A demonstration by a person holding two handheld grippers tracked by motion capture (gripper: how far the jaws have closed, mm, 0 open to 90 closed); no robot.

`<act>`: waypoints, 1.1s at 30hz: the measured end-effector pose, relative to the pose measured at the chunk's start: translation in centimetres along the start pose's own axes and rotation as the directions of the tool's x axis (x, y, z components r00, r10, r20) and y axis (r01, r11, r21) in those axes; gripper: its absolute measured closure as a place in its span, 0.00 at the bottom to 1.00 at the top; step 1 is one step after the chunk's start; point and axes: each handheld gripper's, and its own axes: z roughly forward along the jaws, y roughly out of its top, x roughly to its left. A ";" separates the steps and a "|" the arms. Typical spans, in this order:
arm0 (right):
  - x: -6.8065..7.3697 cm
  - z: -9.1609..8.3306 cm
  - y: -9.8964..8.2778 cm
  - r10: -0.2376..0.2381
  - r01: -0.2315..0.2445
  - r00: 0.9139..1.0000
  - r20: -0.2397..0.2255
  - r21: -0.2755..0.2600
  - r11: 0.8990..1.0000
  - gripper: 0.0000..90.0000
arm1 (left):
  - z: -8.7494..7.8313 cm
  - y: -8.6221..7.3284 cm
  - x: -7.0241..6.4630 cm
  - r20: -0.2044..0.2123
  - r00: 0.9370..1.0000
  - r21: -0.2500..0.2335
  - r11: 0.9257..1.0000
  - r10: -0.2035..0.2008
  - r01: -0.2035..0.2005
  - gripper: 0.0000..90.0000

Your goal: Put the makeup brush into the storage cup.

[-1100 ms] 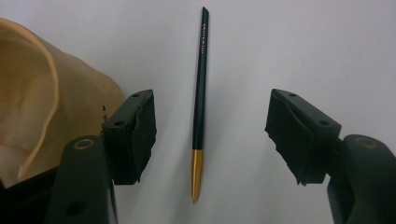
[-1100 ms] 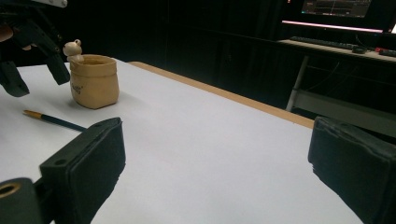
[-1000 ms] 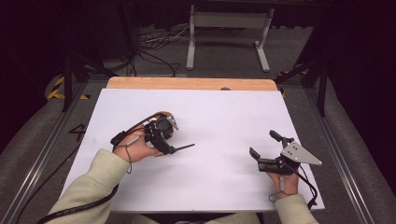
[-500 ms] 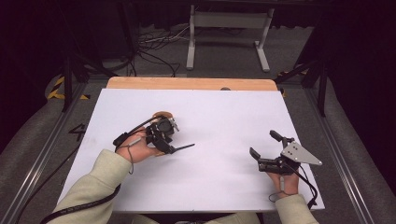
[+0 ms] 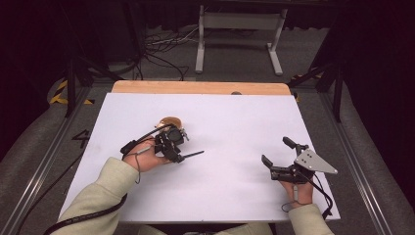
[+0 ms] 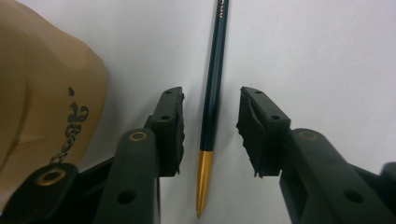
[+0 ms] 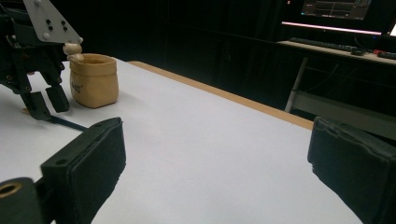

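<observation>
Downward, the left tool [image 6: 210,135] has been closing astride the pencil [image 6: 214,88].

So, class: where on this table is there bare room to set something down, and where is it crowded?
The broad white stretch between the left gripper and the right gripper is bare, as is the far strip of the table towards its wooden edge. It is crowded near the left gripper, where the pencil lies between its closing jaws, beside the tan pot.
</observation>
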 end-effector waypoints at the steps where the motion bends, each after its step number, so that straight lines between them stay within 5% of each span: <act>1: 0.0 0.0 0.0 -0.004 0.004 1.000 -0.001 0.000 1.000 0.05 | 0.0 0.0 0.0 0.002 1.000 0.000 1.000 -0.001 0.001 0.72; 15: 0.1 0.0 0.0 -0.003 0.003 1.000 -0.008 0.003 1.000 0.05 | 0.4 -0.2 -0.2 -0.028 0.999 0.027 0.999 0.039 -0.039 0.90; 27: 0.2 -0.2 0.2 -0.008 0.009 1.000 0.015 -0.012 1.000 0.05 | 0.2 0.0 -0.4 -0.047 0.996 0.038 0.997 0.069 -0.068 0.92; 33: 0.5 -0.3 0.6 -0.043 0.042 0.999 -0.022 -0.017 0.999 0.11 | -1.0 0.3 -1.1 -0.038 0.994 0.010 0.995 0.099 -0.099 0.92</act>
